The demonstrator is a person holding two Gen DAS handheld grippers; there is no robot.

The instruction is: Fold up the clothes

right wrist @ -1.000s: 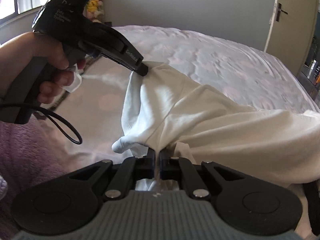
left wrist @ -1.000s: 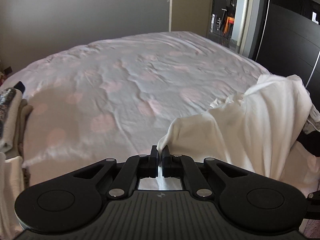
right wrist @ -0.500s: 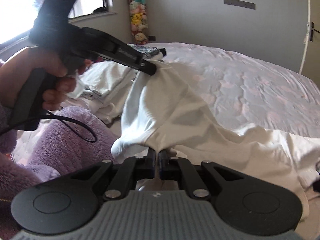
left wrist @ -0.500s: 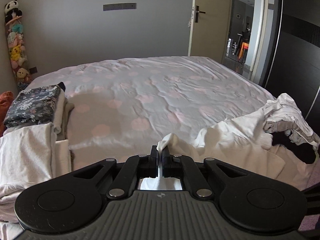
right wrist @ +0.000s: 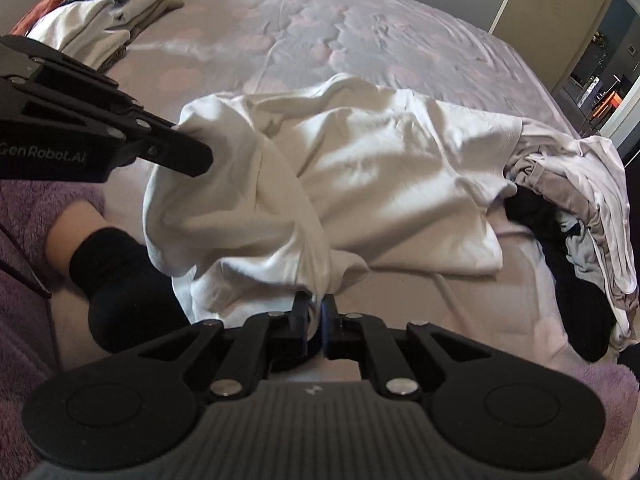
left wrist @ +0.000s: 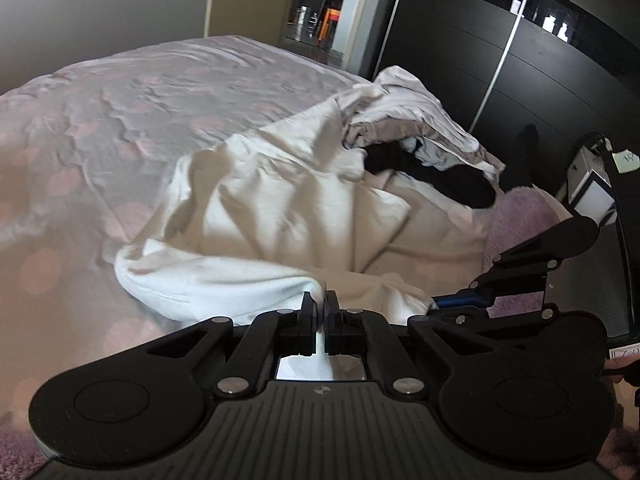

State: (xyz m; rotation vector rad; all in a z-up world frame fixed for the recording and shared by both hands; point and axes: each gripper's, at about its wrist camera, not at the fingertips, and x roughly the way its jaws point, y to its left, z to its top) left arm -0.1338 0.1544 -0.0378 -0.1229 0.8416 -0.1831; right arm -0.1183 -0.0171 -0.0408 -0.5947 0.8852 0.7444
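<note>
Stretching away ahead of both my tongs is the bed (right wrist: 360, 32), its pale cover dotted with faint pink circles and rippled with creases. Spread across its near part, reaching right up to my tongs, lies the white shirt (right wrist: 360, 168), rumpled and partly doubled over on itself. Off to the right of my right tongs (right wrist: 314, 312), touching the shirt's far end, sits the pile (right wrist: 580, 200) of unfolded clothes, white and grey pieces tangled with something black. Far ahead and left of my left tongs (right wrist: 196, 156), at the bed's corner, is the stack (right wrist: 104, 20) of folded things, white below with a dark patterned piece on top.

My right tongs are pressed together on a bunched bit of the shirt's near edge, cloth filling the gap between the jaws. My left tongs, seen in the right view just left of the right pair and higher, pinch another bit of the shirt so the cloth hangs from their tip. In the left view the left tongs (left wrist: 319, 304) grip white cloth, and the right tongs' body shows close at their right.
</note>
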